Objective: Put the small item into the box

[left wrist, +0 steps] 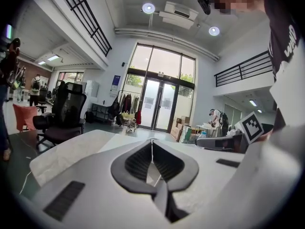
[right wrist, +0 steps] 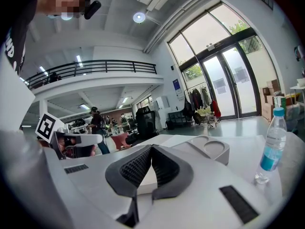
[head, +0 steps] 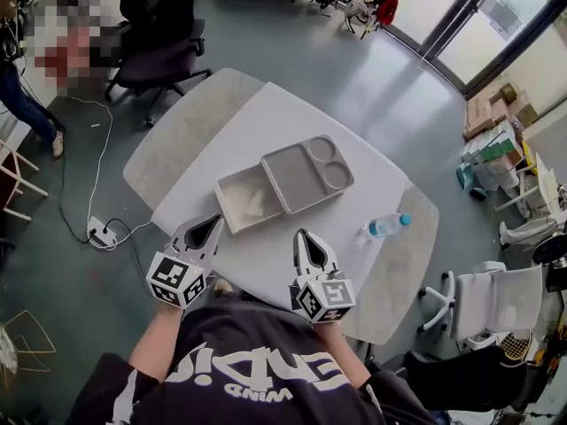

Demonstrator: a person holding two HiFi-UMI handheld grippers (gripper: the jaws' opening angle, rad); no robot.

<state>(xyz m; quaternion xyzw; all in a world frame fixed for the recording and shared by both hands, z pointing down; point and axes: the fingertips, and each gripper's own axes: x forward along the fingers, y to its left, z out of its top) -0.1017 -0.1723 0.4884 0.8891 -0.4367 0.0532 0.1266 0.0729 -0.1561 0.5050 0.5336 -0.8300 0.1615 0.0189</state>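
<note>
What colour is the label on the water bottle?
Light blue, on a clear bottle; the right gripper view shows it best.

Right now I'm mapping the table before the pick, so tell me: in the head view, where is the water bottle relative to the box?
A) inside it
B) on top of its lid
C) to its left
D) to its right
D: the water bottle stands on the table to the right of the box and its lid, apart from both.
</note>
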